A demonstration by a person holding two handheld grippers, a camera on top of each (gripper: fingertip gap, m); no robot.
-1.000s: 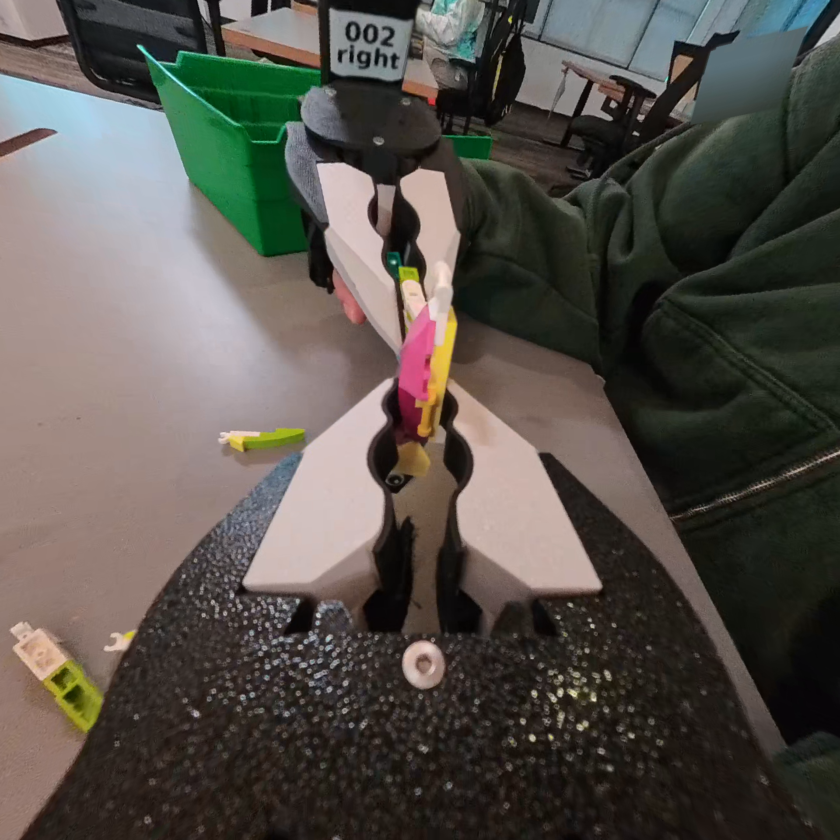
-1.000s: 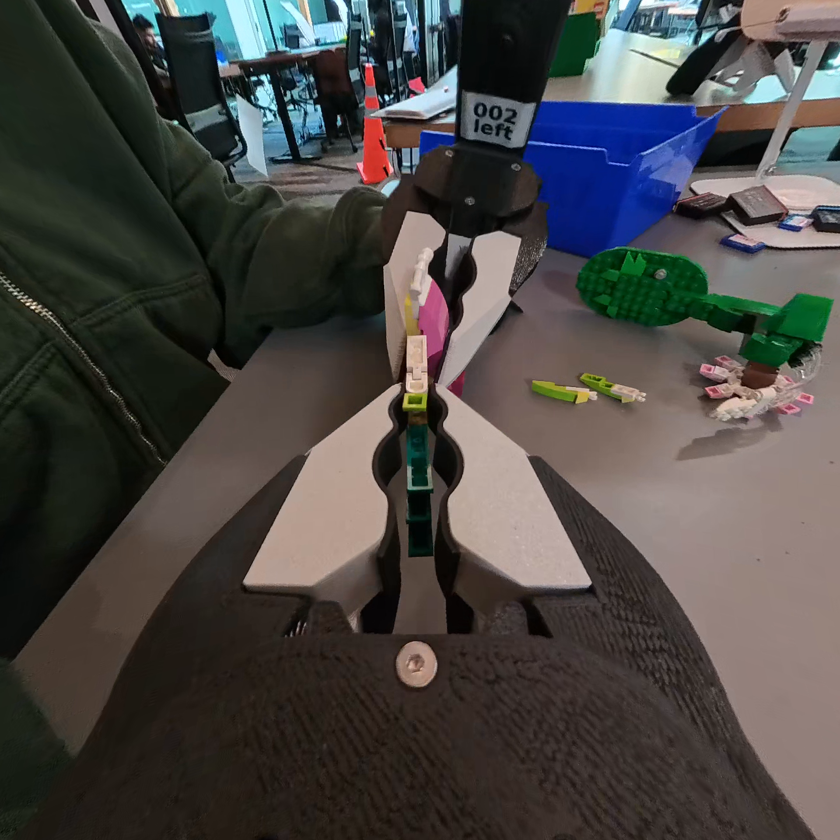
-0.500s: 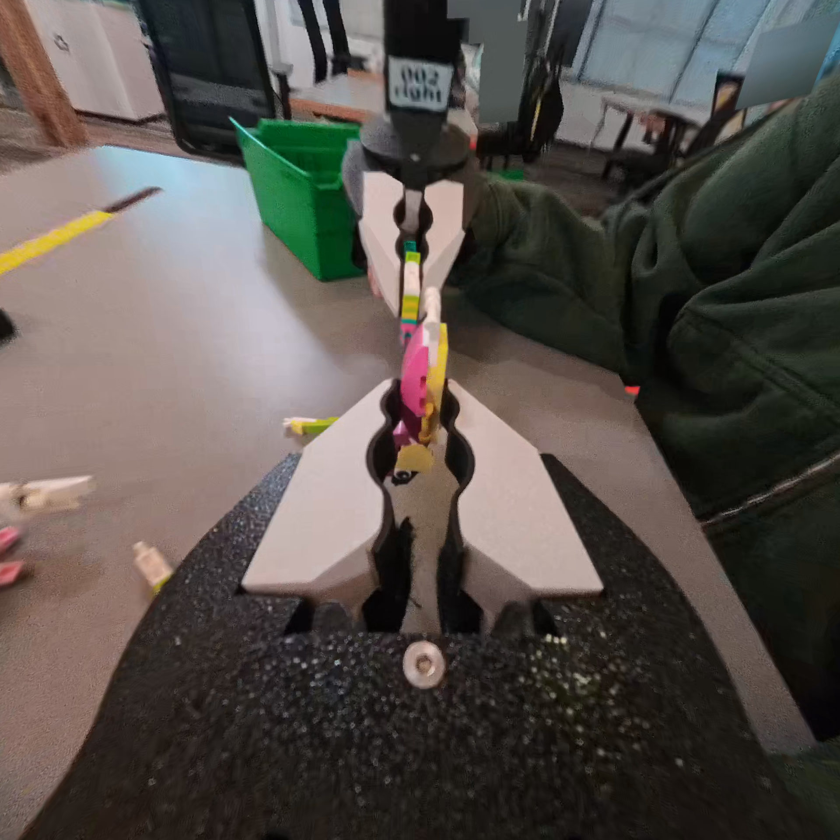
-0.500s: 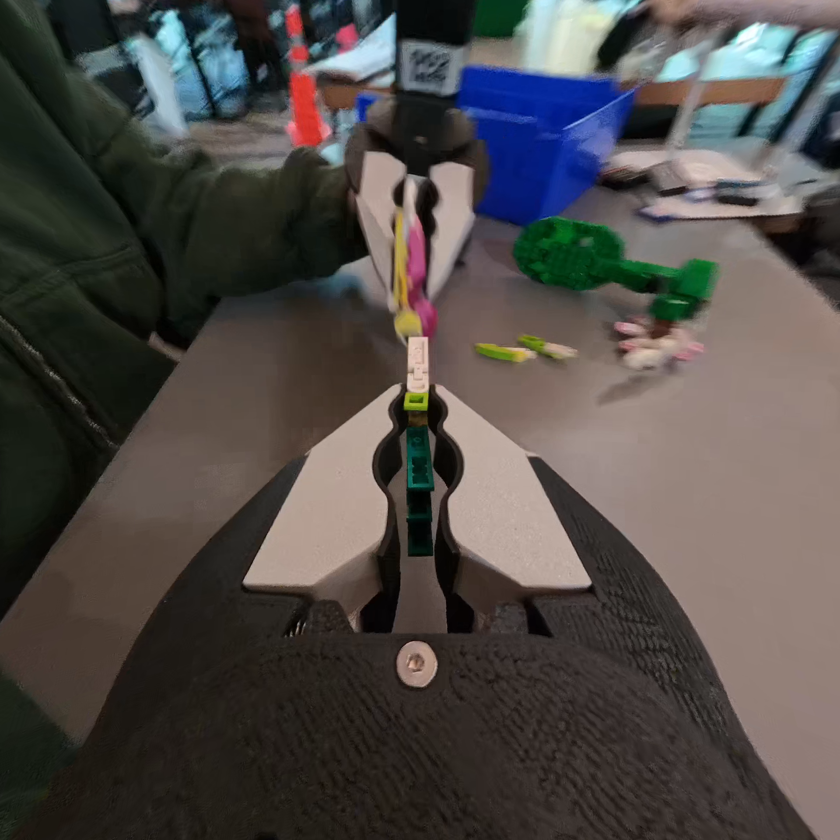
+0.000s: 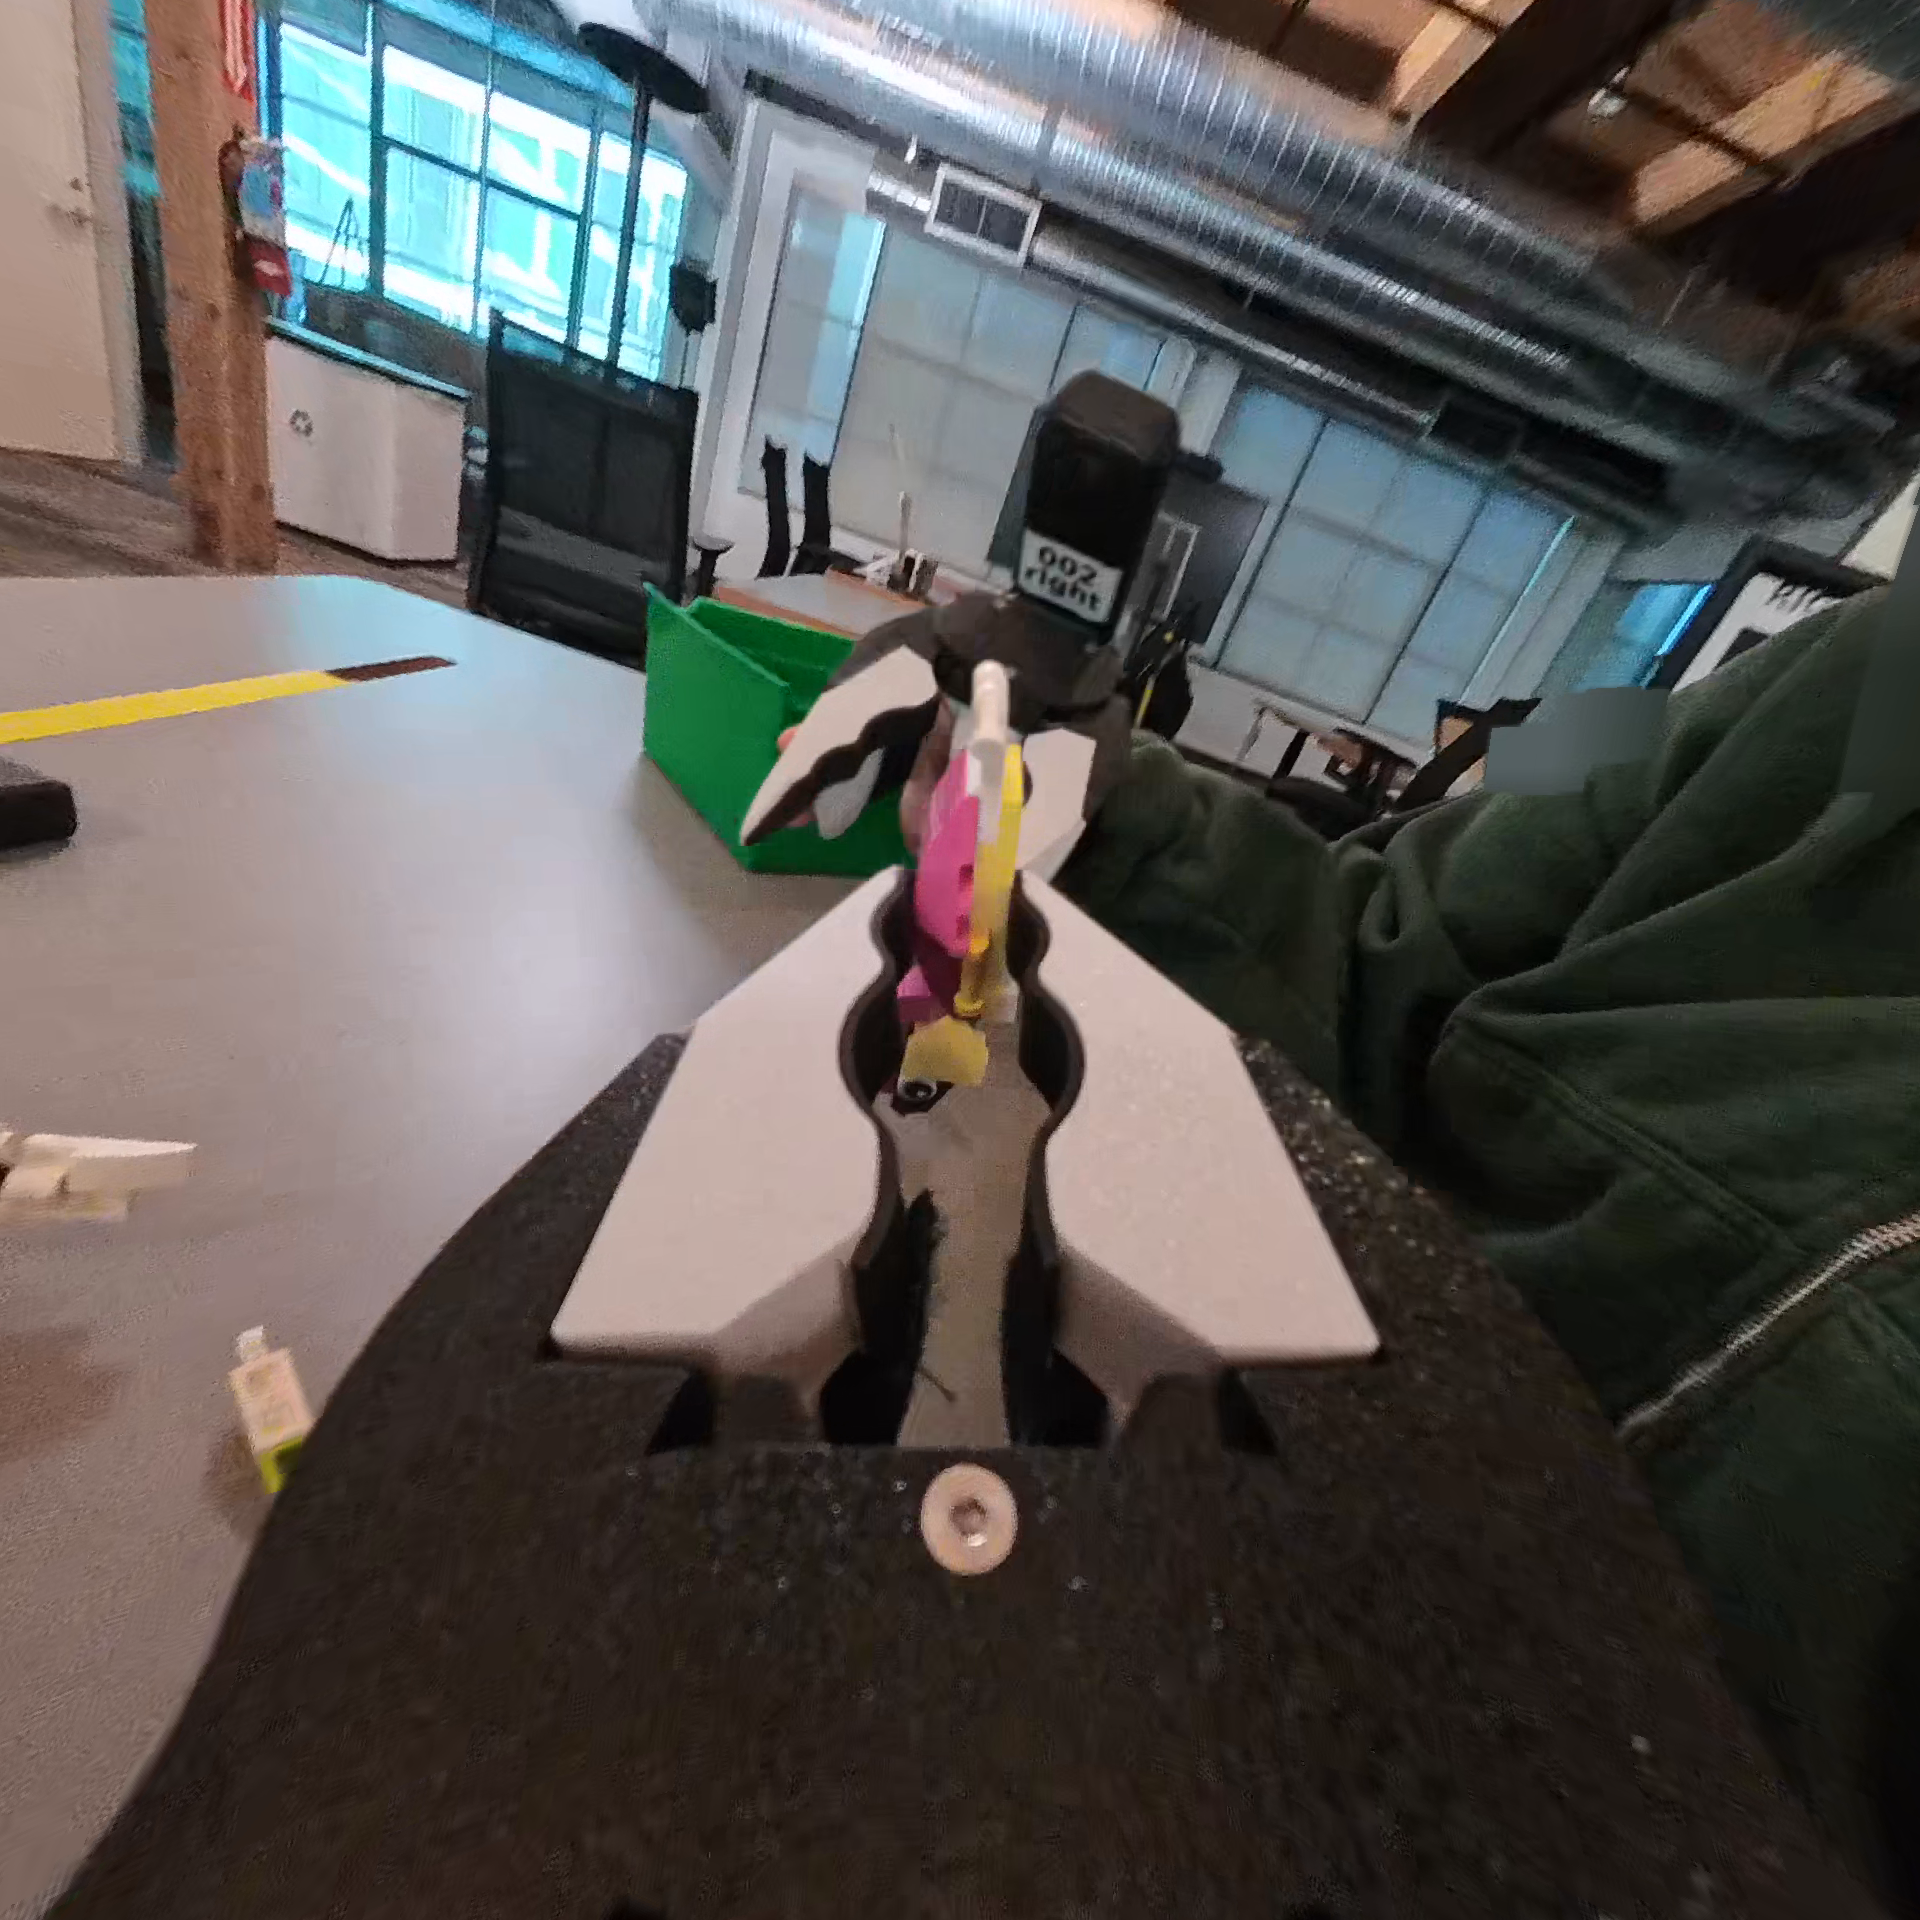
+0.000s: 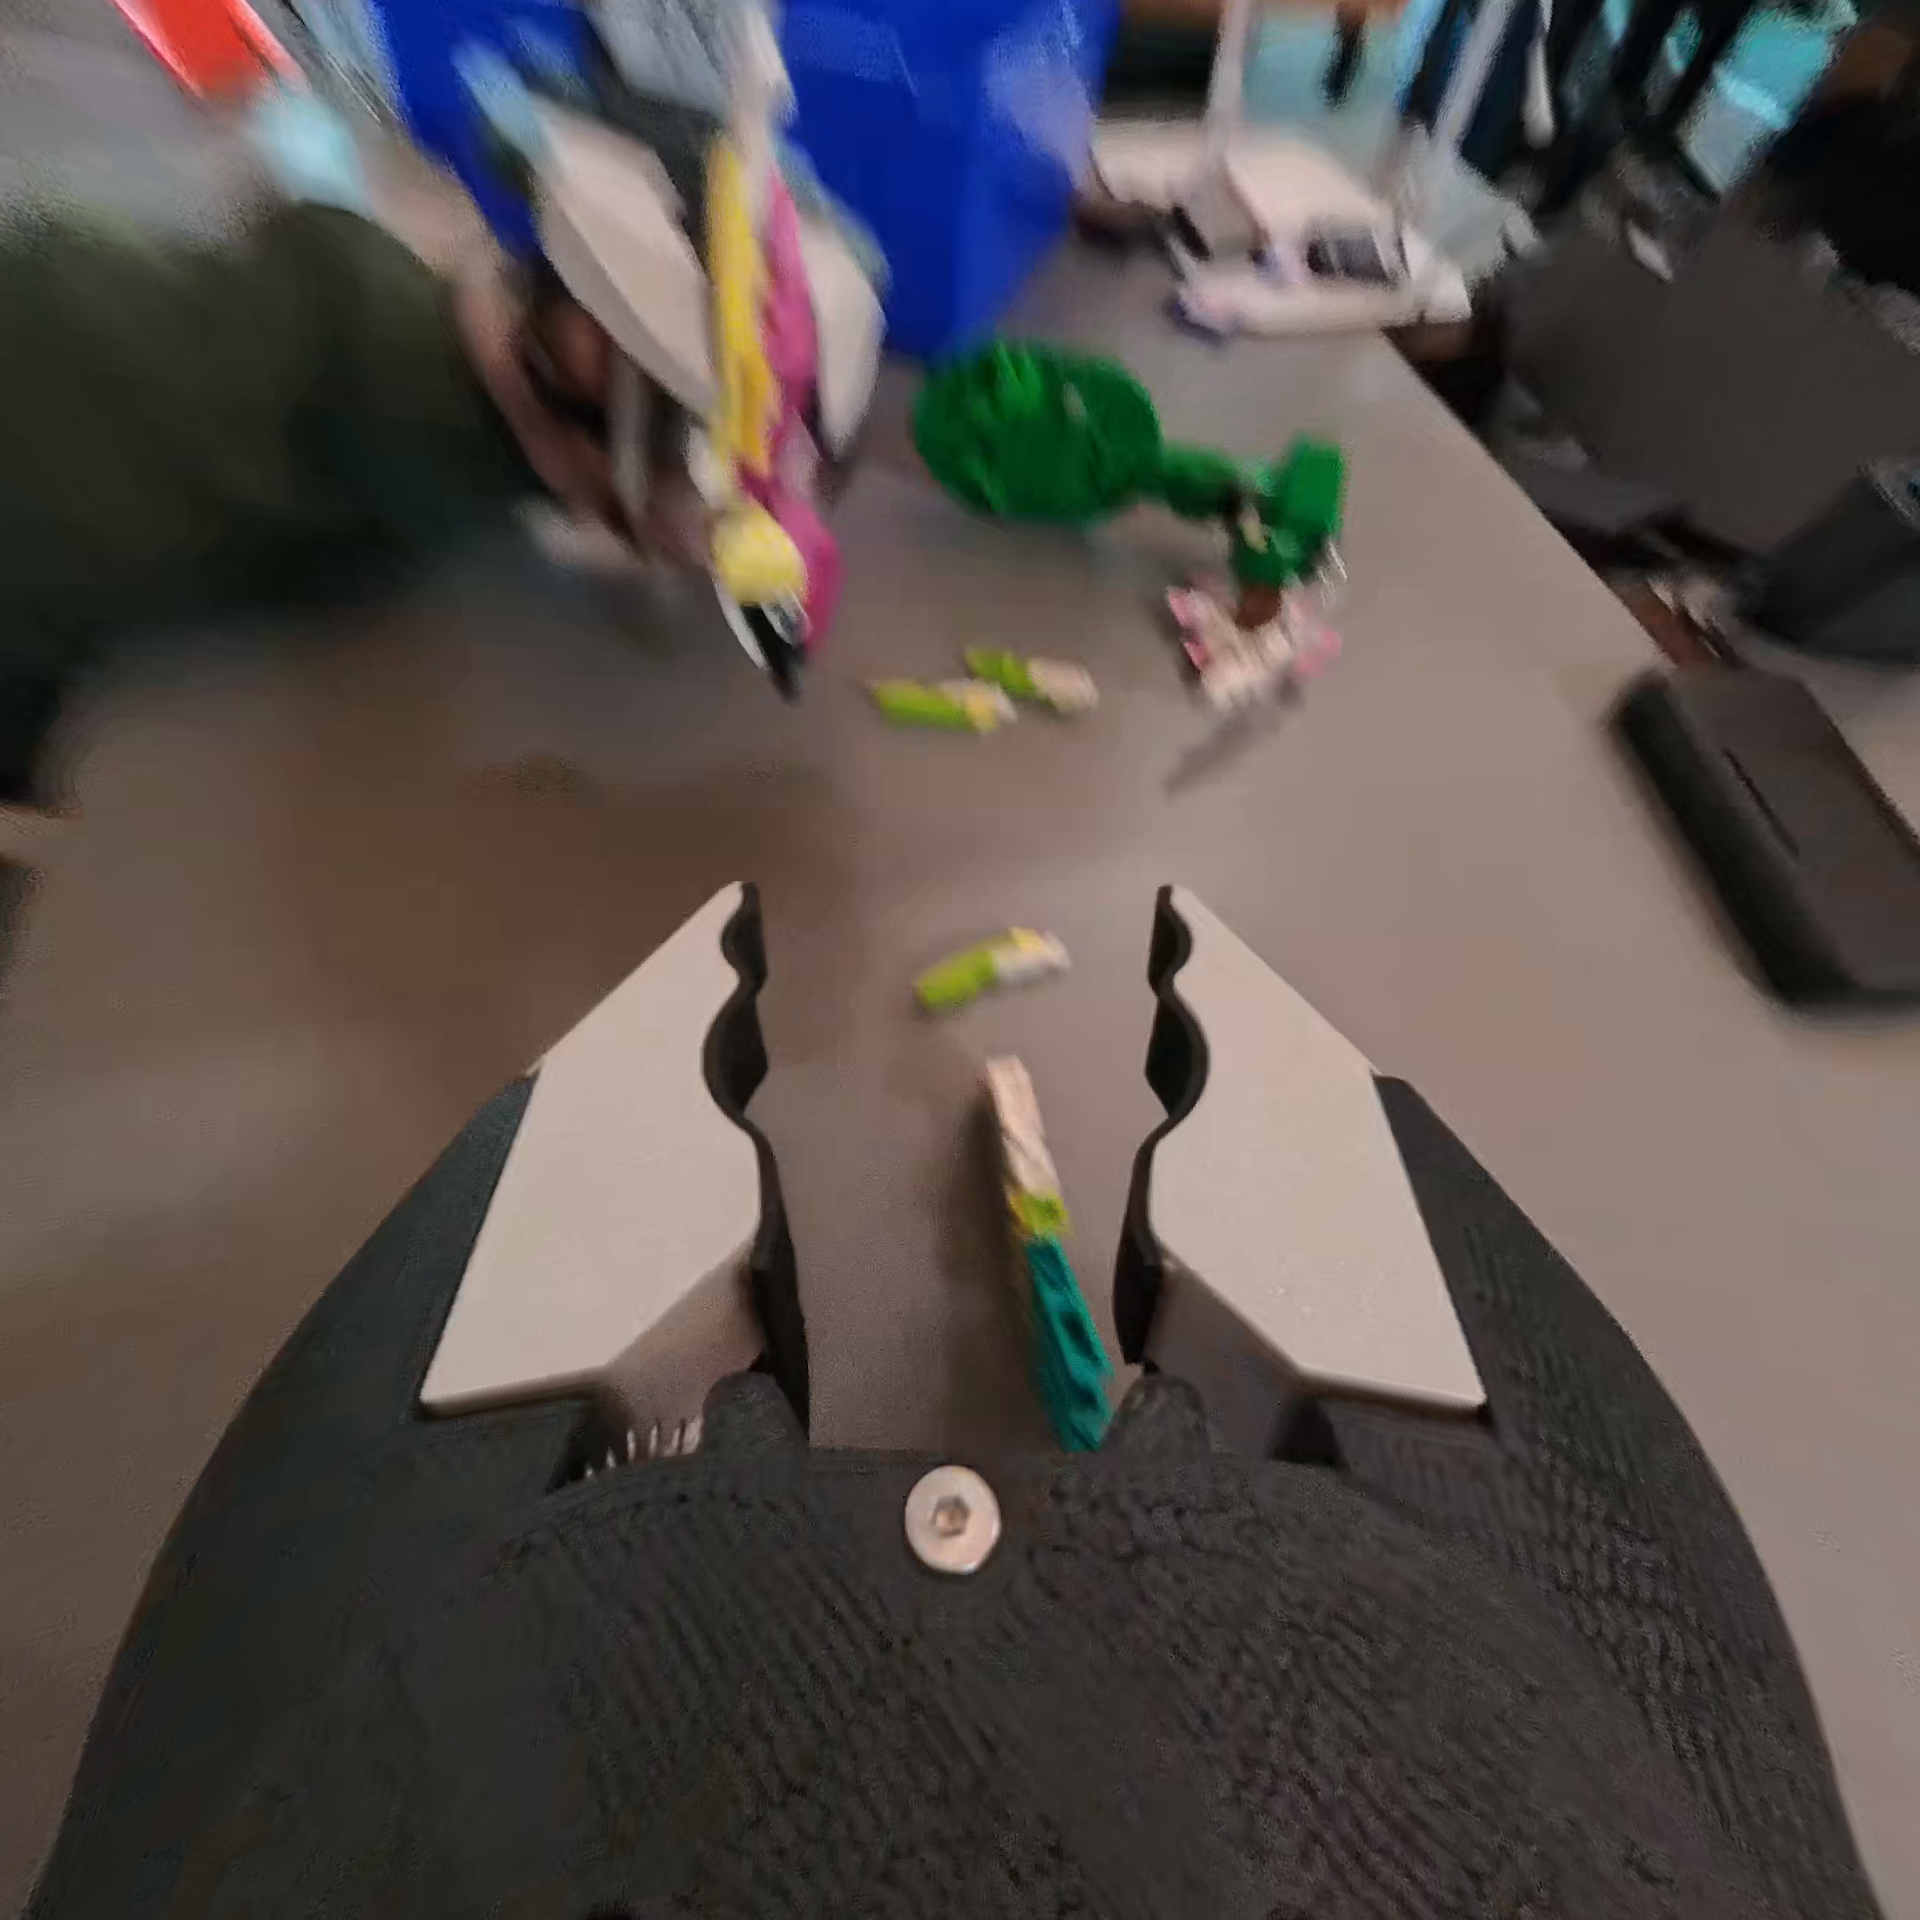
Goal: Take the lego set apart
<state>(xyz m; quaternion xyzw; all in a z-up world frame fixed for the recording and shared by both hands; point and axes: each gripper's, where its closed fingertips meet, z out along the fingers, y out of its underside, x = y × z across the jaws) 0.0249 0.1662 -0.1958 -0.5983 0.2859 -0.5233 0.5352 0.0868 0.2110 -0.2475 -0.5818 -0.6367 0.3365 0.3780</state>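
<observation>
Pink-and-yellow lego piece [image 5: 961,894]: clamped upright between the closed jaws of the left gripper [image 5: 958,914], a white stick at its top, a yellow rounded part with a black dot at its lower end. In the right wrist view the same piece [image 6: 764,416] hangs at 11 o'clock, blurred, above the table [image 6: 364,831].

Teal, lime and white lego strip [image 6: 1044,1257]: between the wide-open jaws of the right gripper [image 6: 951,914], close to the finger at 3 o'clock. Whether it rests on the table or touches that finger cannot be told.

Right gripper as seen from the left wrist view [image 5: 914,769]: at 12 o'clock behind the pink-and-yellow piece, fingers spread, tilted.

Loose lime-and-white piece [image 6: 989,968]: on the table just beyond the right gripper's fingertips. Two more lime-and-white pieces [image 6: 982,694]: farther out at 12 o'clock, side by side.

Green lego build [image 6: 1122,457]: round leafy plate with a stem, lying at 1 o'clock; pink-and-white bits [image 6: 1247,644] at its stem end.

Blue bin [image 6: 914,156]: at 12 o'clock, behind the left gripper.

Green bin [image 5: 748,727]: left wrist view, 12 o'clock, on the table.

Small lime-and-white block [image 5: 270,1403] and white piece [image 5: 83,1169]: left wrist view, 9 o'clock, on the table.

Dark green sleeve [image 5: 1507,987]: 3 o'clock.
</observation>
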